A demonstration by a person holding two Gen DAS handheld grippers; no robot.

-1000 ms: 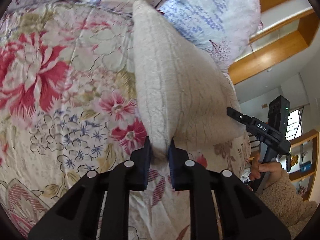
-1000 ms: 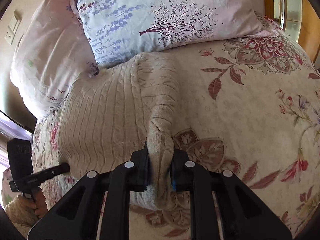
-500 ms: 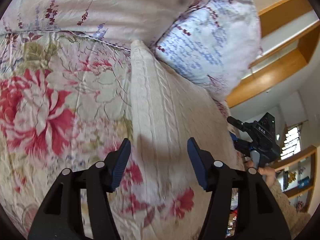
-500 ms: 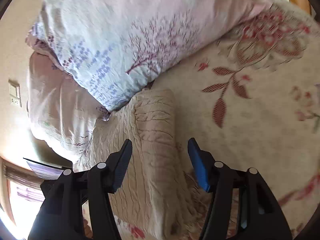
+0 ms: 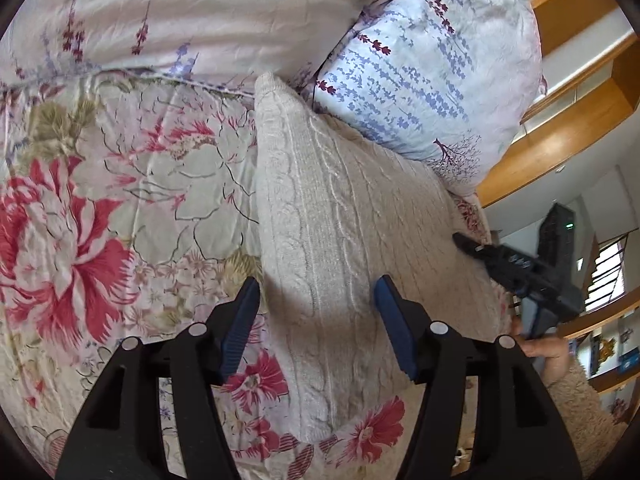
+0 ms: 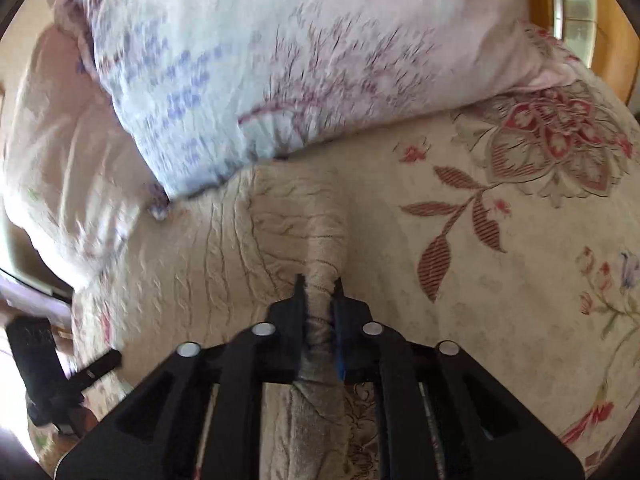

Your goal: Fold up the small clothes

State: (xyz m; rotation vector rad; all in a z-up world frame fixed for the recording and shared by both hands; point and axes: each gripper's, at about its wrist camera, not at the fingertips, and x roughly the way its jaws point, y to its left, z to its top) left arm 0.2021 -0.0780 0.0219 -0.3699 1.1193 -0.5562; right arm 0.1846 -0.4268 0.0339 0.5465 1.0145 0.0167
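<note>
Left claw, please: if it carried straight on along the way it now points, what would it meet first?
Most likely the cream cable-knit garment, lying on the floral bedspread directly ahead of the open left claw. Beyond it sits the lavender-print pillow; depth is hard to judge.

A home bedroom: floral bedspread (image 5: 120, 200), printed pillows (image 5: 432, 72), wooden headboard (image 5: 568, 112).

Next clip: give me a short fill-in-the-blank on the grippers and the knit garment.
1. The left gripper stands ___ above the knit garment.
2. The right gripper is ___ on a bunched fold of the garment.
3. The garment lies on a ___-patterned bedspread, its far end by the pillows.

Missing: open; shut; floral
</note>
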